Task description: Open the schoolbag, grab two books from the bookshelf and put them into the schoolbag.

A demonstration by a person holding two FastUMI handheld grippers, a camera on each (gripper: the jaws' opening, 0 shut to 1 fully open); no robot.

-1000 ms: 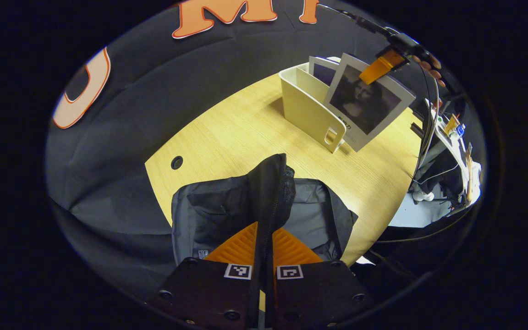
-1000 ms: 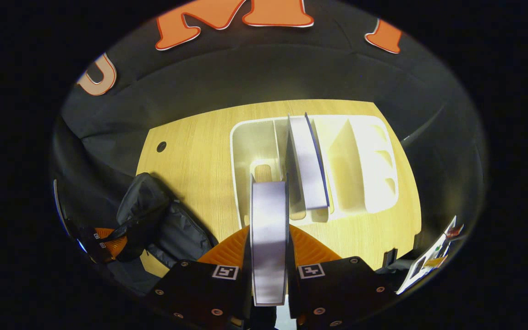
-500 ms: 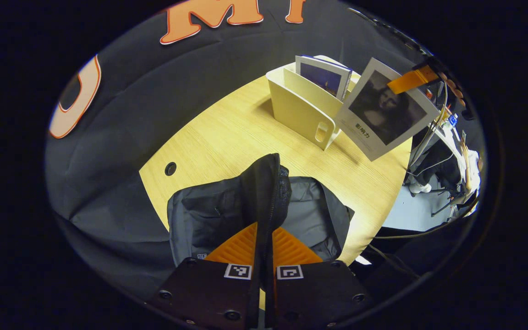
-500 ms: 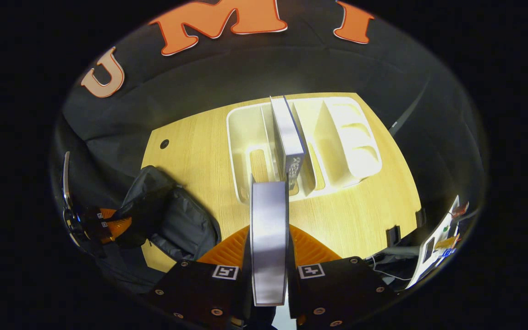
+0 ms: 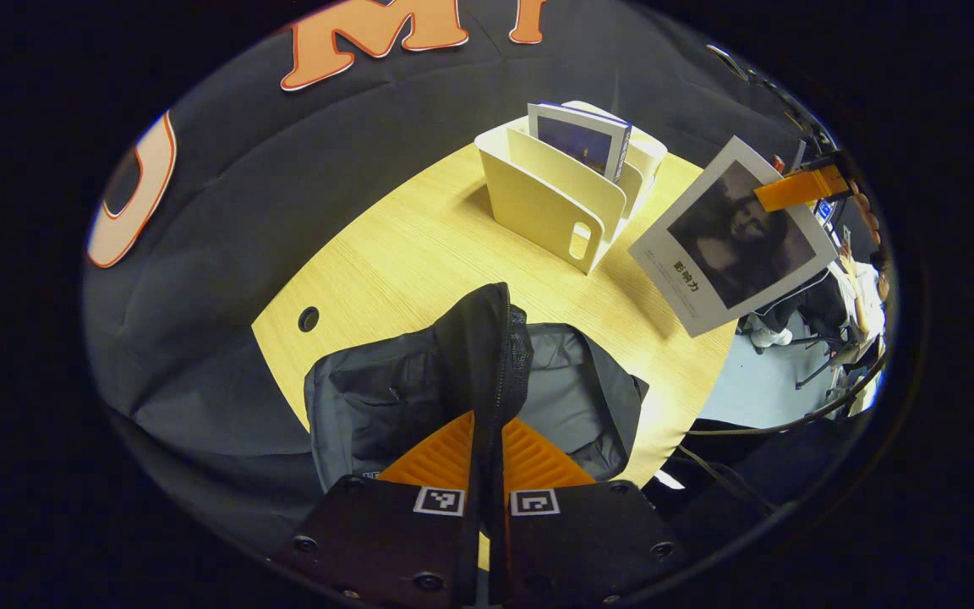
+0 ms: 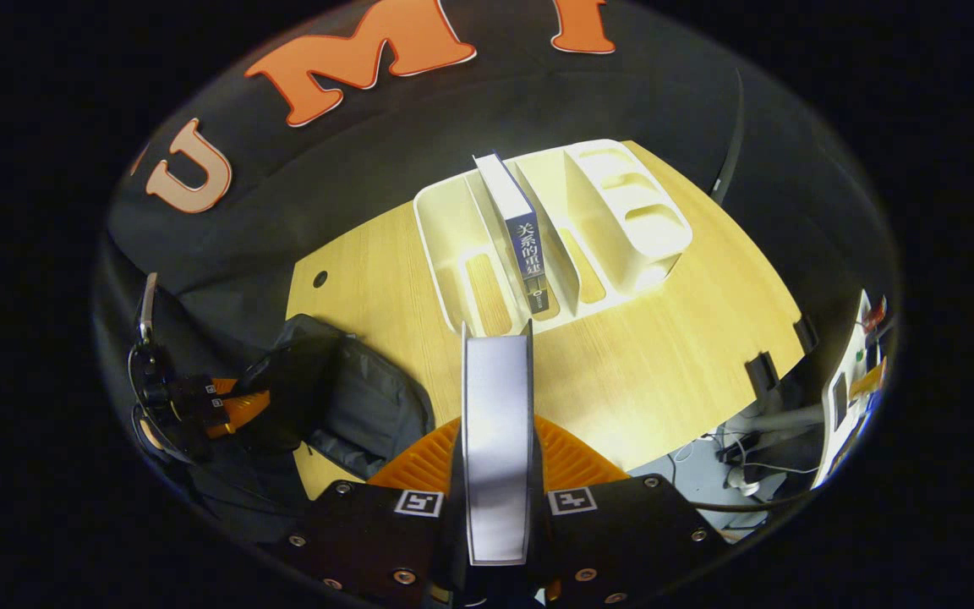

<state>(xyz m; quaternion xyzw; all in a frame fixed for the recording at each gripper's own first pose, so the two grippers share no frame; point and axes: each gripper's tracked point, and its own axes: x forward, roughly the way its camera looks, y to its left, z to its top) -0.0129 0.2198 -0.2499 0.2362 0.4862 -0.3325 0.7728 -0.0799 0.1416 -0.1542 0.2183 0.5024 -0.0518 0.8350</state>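
Observation:
The dark grey schoolbag lies open on the wooden table. My left gripper is shut on its black zippered flap and holds it upright. Off the table's right edge, a book with a portrait cover hangs in the air with my right gripper on its top corner. In the right gripper view that book shows edge-on, and my right gripper is shut on it. A blue book stands in the cream bookshelf. The schoolbag and the left gripper are at lower left.
The bookshelf stands at the table's far side with the blue book in it. A cable hole lies left of the bag. Black clamps sit on the table's right edge, with cables on the floor below.
My right gripper has carried the portrait book back from the bookshelf, past the table's edge. The left gripper keeps the bag's flap held up.

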